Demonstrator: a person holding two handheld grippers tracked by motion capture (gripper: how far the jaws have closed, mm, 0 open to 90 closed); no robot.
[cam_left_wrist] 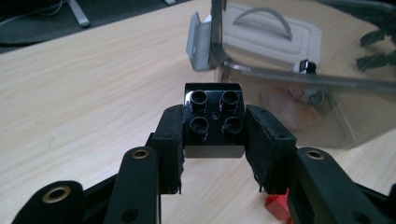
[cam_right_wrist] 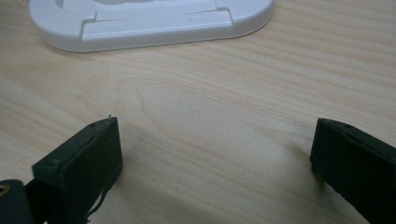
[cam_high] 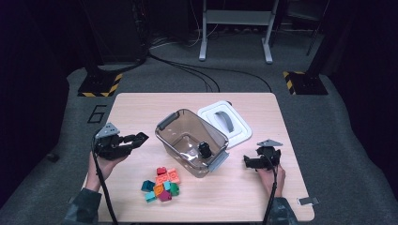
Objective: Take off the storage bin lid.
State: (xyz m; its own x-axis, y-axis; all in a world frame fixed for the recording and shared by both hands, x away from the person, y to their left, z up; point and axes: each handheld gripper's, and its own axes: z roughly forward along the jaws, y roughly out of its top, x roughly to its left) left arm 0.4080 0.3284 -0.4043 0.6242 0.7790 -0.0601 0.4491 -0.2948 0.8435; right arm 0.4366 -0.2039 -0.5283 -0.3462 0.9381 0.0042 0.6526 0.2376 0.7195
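My left gripper (cam_left_wrist: 214, 135) is shut on a black four-stud brick (cam_left_wrist: 213, 120), held above the table to the left of the clear plastic bin (cam_high: 190, 126). From above, that left gripper (cam_high: 140, 139) points right toward the bin's near-left side. Another black brick (cam_high: 204, 149) lies inside the bin. A pile of coloured bricks (cam_high: 162, 184) sits on the table in front of the bin. My right gripper (cam_high: 248, 162) rests low near the table's right side, and its jaws (cam_right_wrist: 215, 158) stand wide open over bare wood.
The bin's white lid (cam_high: 225, 122) with a grey handle lies flat behind and right of the bin. The wooden table (cam_high: 141, 105) has free room at the back left. A small grey tag (cam_high: 309, 201) lies near the front right corner.
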